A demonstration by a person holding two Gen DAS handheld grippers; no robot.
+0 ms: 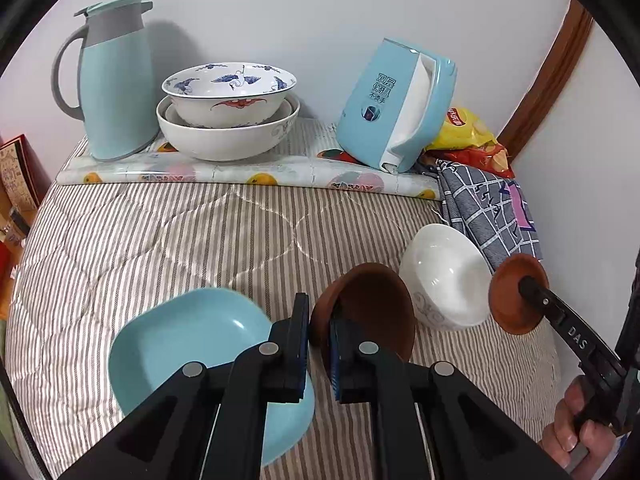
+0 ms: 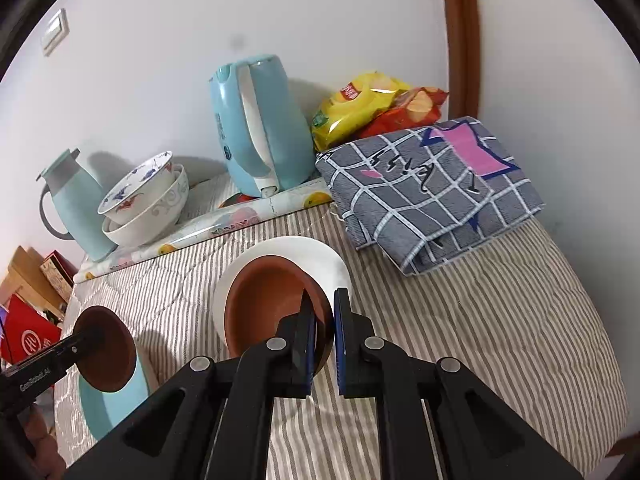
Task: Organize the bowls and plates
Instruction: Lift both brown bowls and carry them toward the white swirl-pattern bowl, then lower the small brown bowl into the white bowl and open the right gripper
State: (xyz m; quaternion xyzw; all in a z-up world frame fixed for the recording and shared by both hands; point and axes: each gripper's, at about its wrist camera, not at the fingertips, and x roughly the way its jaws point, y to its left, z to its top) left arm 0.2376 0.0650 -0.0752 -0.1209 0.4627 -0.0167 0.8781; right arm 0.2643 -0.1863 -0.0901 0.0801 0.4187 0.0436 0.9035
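The left tongs [image 1: 319, 340] are nearly closed, pinching the rim of a small brown clay bowl [image 1: 372, 312] that tilts on edge above the grey-and-white striped quilt [image 1: 200, 240] of the bed. Just left of these tongs, partly under them, lies a pale blue squarish ceramic plate [image 1: 176, 340].

The right tongs [image 2: 325, 332] are likewise almost closed, gripping the rim of a second small brown clay bowl [image 2: 268, 300], held tilted just in front of a plain white ceramic bowl [image 2: 320, 256] that rests on the quilt between the two tongs.

Beyond both tongs, on a fruit-patterned mat [image 1: 240, 172] against the wall, a white bowl with blue and red painting [image 1: 228, 88] sits nested in a larger white bowl [image 1: 224, 136]. Left of that stack stands a pale blue jug with a grey handle [image 1: 112, 80]; right of it a pale blue electric kettle [image 1: 396, 108], then snack bags [image 1: 468, 132] and a folded grey checked cloth [image 2: 428, 192].
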